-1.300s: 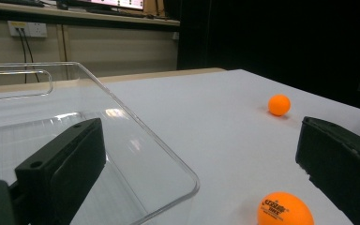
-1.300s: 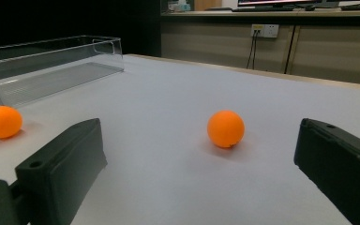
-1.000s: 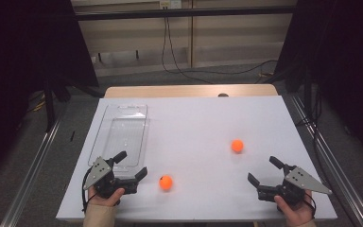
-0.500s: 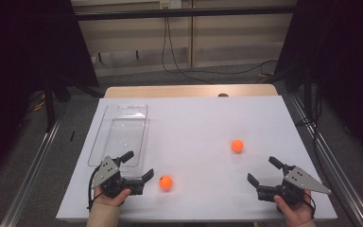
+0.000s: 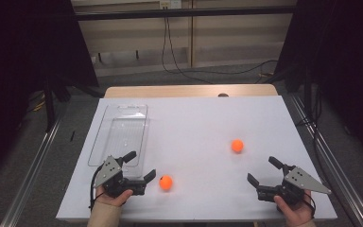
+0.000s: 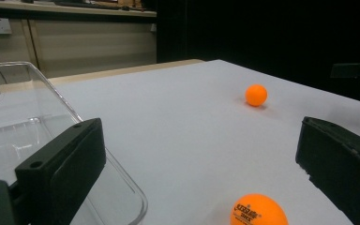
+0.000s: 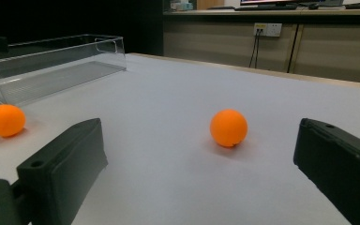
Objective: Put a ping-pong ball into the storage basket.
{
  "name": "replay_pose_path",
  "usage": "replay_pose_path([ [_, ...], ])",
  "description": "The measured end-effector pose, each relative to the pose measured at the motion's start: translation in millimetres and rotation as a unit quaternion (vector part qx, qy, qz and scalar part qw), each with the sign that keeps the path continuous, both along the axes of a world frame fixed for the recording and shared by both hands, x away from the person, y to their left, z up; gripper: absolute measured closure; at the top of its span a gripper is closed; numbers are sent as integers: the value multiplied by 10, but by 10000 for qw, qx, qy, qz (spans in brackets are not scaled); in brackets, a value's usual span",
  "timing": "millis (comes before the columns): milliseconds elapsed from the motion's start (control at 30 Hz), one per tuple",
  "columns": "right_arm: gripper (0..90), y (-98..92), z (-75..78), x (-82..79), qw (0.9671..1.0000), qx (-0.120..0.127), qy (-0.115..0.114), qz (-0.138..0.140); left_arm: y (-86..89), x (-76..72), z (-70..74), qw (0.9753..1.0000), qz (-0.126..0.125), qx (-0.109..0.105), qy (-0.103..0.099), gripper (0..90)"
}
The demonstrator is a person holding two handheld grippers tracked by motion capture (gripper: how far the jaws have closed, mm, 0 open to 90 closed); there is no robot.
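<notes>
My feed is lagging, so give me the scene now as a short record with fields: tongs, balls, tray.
left tongs: open, near ball just ahead of its jaws, not touching
right tongs: open, holding nothing
near ball: orange, on table, free
far ball: orange, on table, ahead of right tongs
tray: clear plastic, no balls inside
table: white top

My left gripper (image 5: 140, 166) and right gripper (image 5: 263, 170) are black, each topped by a grey three-cornered plate with small screws and a thin black cable.
</notes>
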State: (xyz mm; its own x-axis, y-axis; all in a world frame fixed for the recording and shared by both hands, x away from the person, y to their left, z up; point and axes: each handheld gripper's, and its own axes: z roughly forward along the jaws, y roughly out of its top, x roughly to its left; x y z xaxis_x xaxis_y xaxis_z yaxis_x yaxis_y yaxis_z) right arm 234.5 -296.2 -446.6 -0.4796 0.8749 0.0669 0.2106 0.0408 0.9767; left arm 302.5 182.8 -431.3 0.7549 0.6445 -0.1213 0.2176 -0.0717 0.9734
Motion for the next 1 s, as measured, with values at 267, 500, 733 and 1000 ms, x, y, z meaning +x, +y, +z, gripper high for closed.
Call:
replay_pose_path([
  [267,18,-1,2,-1,10000,0,-18,2,-26,-2,21,10000,-18,-1,-24,18],
  [500,18,1,3,-1,10000,4,-22,9,-58,-12,31,9999,-113,39,-18,19],
  [733,18,0,3,-1,10000,10,-21,16,-88,-21,47,9999,-167,34,-7,24],
  [1000,18,3,1,1,10000,18,-17,19,-155,-21,52,9996,-268,63,60,25],
])
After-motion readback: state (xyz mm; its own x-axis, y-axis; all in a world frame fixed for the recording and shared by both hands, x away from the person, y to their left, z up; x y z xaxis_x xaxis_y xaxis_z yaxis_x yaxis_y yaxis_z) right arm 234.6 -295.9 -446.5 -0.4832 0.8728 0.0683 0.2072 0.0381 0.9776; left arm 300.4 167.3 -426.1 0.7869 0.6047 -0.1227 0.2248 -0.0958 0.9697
